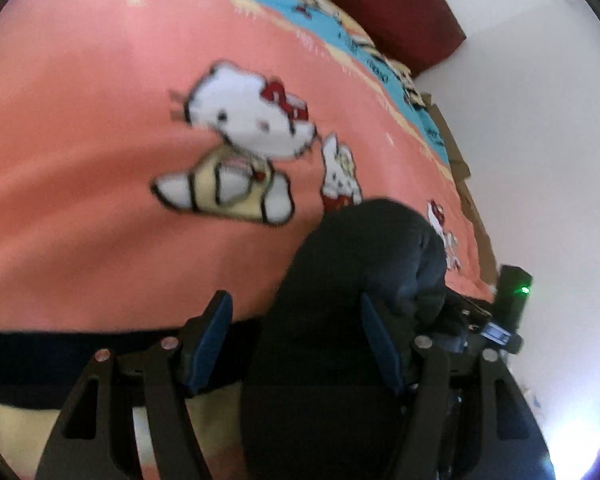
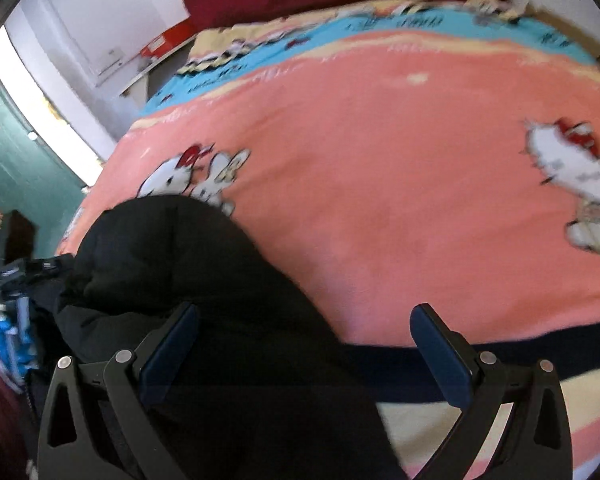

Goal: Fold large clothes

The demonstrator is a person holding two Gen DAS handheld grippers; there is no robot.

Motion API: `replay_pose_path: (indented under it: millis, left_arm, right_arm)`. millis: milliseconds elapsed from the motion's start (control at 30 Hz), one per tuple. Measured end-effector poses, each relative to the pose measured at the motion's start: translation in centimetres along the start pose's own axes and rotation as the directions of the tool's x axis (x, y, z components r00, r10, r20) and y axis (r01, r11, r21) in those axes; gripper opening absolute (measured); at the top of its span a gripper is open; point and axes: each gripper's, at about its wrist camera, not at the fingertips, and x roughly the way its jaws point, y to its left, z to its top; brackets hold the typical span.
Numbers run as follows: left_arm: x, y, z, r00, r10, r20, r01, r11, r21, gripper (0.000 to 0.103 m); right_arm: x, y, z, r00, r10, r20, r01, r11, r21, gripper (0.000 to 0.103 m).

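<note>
A fleecy coral blanket printed with white cartoon cats covers the bed, a puffy black garment is heaped at its near edge, apparently padded, between the wide-spread left gripper and right gripper.

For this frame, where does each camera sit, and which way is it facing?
Left wrist: sits behind the left tongs, looking forward and down across the pink cartoon blanket toward the dark red headboard; its own open blue-padded fingers show, with the other tool at right.
Right wrist: sits behind the right tongs, facing the same bed; its open fingers show, with the other tool at left.
Shared: the blanket, the headboard and the black garment between the fingers of both tongs, gripped by neither.
</note>
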Motion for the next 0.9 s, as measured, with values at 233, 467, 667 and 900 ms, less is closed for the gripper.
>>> replay_pose_path:
  millis: [233, 467, 667, 900]
  left_arm:
    - [1.6, -1.2, -0.4, 0.997, -0.028, -0.069, 0.031, 0.998, 0.049, 0.064]
    - [1.2, -2.1, -1.0, 0.996, -0.053, -0.066, 0.058, 0.995, 0.079, 0.064]
    - [0.5, -2.4, -0.6, 0.989, -0.138, -0.044, 0.141, 0.987, 0.071, 0.064]
    - [0.2, -2.4, -0.6, 0.972, -0.231, -0.047, 0.235, 0.969, 0.077, 0.066]
  right_arm:
    - [2.4, 0.9, -1.2, 0.999, 0.009, -0.047, -0.011, 0.999, -0.045, 0.101]
    - [2.0, 2.8, -1.2, 0.999, -0.028, -0.024, 0.024, 0.991, -0.131, 0.062]
    - [2.2, 2.9, -0.9, 1.0, -0.024, -0.011, 0.023, 0.991, -0.131, 0.062]
    - [2.3, 2.5, -0.9, 1.0, -0.008, -0.002, 0.007, 0.993, -0.119, 0.066]
